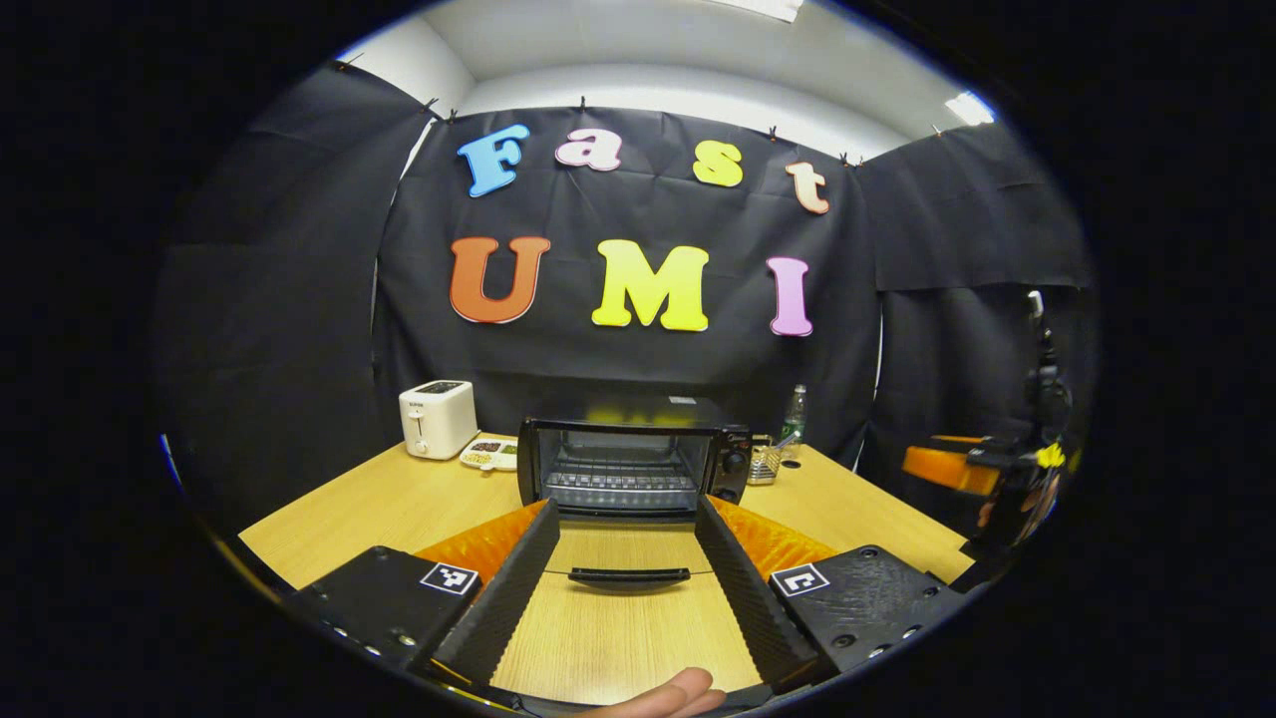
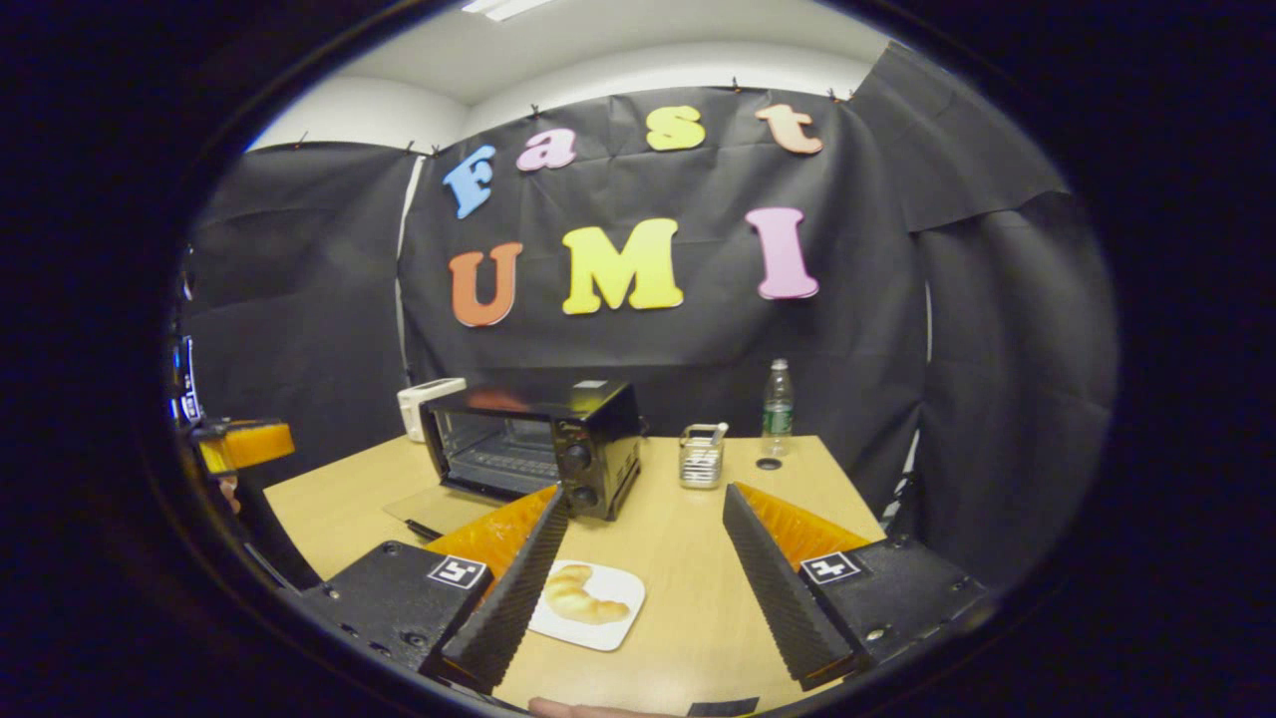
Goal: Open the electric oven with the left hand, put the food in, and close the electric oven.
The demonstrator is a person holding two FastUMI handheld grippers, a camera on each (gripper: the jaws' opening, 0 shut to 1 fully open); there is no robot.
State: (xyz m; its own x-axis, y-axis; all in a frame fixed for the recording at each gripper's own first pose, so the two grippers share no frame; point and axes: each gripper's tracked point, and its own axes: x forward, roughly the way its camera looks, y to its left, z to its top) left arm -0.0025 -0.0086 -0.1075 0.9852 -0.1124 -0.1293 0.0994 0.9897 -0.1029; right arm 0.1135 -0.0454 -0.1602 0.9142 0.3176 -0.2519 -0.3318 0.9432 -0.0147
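Oven (image 1: 630, 464) door down, croissant (image 2: 580, 595) perhaps plated

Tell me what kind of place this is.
Most likely a mock kitchen set up in a recording booth: black cloth hangs as walls around a wooden table holding an electric oven with its door down, a toaster and a croissant on a plate.

Black oven (image 2: 543, 439), white toaster (image 1: 438, 418), golden croissant (image 2: 575, 595), white plate (image 2: 618, 618)
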